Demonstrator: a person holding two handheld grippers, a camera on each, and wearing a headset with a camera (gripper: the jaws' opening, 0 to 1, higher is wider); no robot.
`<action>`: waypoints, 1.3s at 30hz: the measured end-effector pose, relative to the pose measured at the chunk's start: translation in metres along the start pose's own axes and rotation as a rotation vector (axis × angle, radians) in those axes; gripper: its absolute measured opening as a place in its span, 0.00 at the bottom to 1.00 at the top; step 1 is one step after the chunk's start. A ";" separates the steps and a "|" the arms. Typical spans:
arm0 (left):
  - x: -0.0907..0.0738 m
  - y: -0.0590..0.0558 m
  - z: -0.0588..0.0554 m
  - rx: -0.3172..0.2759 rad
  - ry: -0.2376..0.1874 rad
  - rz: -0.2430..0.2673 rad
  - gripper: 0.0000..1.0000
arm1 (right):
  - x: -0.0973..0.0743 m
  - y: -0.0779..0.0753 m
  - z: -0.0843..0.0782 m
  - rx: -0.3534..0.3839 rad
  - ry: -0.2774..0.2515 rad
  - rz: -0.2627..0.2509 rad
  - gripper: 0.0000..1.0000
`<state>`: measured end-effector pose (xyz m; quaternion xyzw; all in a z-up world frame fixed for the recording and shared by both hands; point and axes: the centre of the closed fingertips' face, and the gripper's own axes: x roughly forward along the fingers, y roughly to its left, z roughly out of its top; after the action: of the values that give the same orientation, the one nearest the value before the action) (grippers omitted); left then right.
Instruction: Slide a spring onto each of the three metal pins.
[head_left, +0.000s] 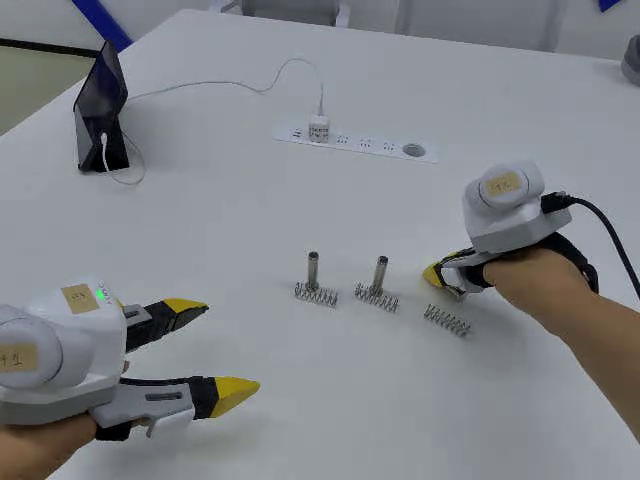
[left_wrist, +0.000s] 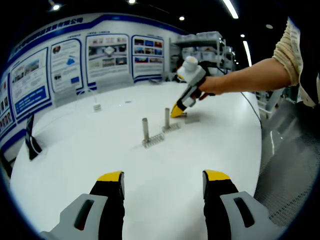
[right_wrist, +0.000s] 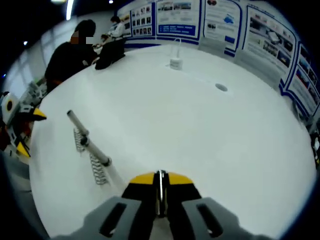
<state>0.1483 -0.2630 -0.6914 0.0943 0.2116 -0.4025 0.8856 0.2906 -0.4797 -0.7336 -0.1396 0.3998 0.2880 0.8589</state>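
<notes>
My right gripper (head_left: 440, 277) is pressed shut. In its own view a thin metal piece (right_wrist: 160, 192) sits clamped in the seam between the yellow tips. I cannot tell whether it is the 3rd pin. The tips are down near the table (head_left: 250, 200), close to a loose spring (head_left: 446, 320) that lies on its side by itself.

My left gripper (head_left: 212, 345) is spread wide with nothing between its jaws. It hangs over the near edge of the table, well apart from the work.

Between the 2 grippers, 2 pins stand upright: the left pin (head_left: 313, 268) and the right pin (head_left: 380, 272). The left pin's spring (head_left: 315, 294) and the right pin's spring (head_left: 376, 298) each lie flat at the foot of their pin. Neither is threaded on.

The table is plain white. Farther back, a power strip (head_left: 355, 142) carries a white plug (head_left: 319, 128). A thin cable (head_left: 250, 88) runs from the plug to a dark tablet (head_left: 100, 105) propped up at the far left.

In the left gripper view, display boards (left_wrist: 107, 52) with blue frames line the wall, with shelving (left_wrist: 205, 42) beyond. In the right gripper view, a person in dark clothes (right_wrist: 70, 57) sits at the far side of the table.
</notes>
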 end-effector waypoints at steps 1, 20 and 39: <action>-0.001 0.000 0.001 0.001 -0.002 0.001 0.64 | -0.002 0.000 0.000 -0.002 -0.005 -0.004 0.09; -0.006 -0.005 0.016 0.035 -0.031 0.000 0.64 | -0.046 0.010 0.009 0.047 -0.145 -0.012 0.09; -0.012 -0.008 0.021 0.048 -0.036 0.010 0.64 | -0.057 0.010 0.001 0.049 -0.213 -0.016 0.09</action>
<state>0.1409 -0.2672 -0.6672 0.1090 0.1853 -0.4045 0.8889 0.2558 -0.4934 -0.6898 -0.0903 0.3121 0.2843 0.9020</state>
